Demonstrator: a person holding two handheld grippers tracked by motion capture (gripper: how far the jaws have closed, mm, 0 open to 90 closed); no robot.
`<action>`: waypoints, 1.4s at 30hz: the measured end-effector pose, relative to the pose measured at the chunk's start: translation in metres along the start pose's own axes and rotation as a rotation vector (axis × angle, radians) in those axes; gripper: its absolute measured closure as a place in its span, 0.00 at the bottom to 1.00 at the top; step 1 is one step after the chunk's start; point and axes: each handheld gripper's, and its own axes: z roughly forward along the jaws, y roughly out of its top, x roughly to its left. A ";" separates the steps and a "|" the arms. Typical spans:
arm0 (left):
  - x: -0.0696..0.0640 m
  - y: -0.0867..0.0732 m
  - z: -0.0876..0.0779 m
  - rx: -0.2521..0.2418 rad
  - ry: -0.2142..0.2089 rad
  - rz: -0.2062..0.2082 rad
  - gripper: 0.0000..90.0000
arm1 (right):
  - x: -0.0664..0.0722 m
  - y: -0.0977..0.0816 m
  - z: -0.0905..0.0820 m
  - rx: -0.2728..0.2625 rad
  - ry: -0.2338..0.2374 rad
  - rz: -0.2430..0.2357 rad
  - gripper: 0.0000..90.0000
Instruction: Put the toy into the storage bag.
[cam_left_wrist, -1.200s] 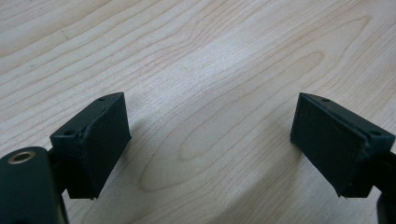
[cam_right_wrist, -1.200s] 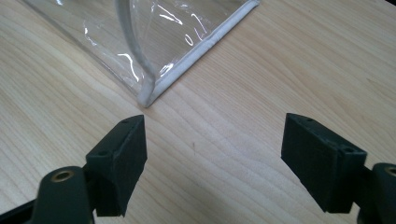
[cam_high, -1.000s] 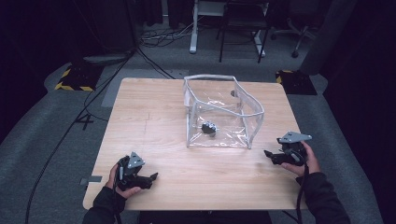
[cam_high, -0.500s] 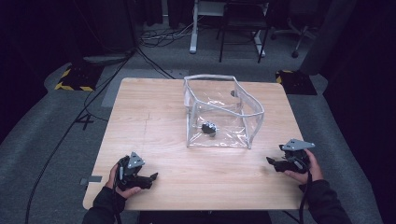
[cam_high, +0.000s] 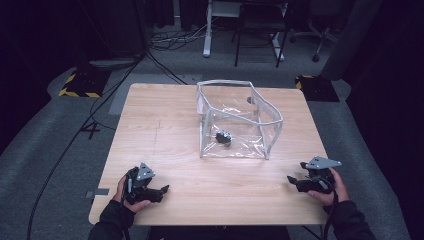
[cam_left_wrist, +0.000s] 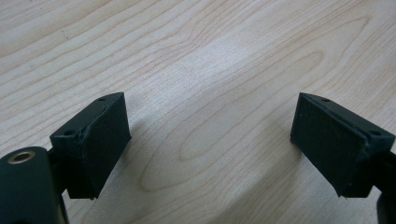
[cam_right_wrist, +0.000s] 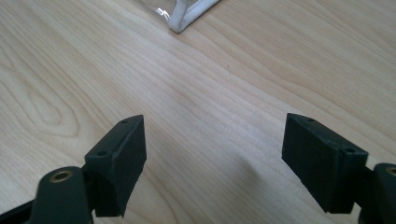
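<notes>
We see the clear plastic bag (cam_high: 239, 120) standing open mid-bench (cam_high: 160, 125), a small dark object (cam_high: 223, 137) inside. Our left gripper (cam_high: 162, 190) and right gripper (cam_high: 291, 178) rest near the front edge, well apart from it, fingers (cam_left_wrist: 93, 140) released and empty

Right claw (cam_high: 295, 179) drawn back from the clear bag (cam_high: 239, 120), nearer the table's (cam_high: 165, 125) front edge

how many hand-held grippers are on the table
2. The left hand-held gripper sits at the table's near left corner; the right hand-held gripper at the near right edge. Both are open and empty.
</notes>
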 end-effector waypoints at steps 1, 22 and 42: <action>0.000 0.000 0.000 0.000 0.000 0.000 0.13 | 0.000 -0.002 -0.001 0.000 0.002 -0.001 0.25; 0.000 0.000 0.001 0.001 -0.008 -0.006 0.13 | -0.005 -0.036 -0.012 -0.018 0.032 0.085 0.23; 0.000 0.000 0.001 0.000 -0.004 -0.006 0.13 | -0.011 -0.053 -0.023 -0.049 -0.010 0.148 0.21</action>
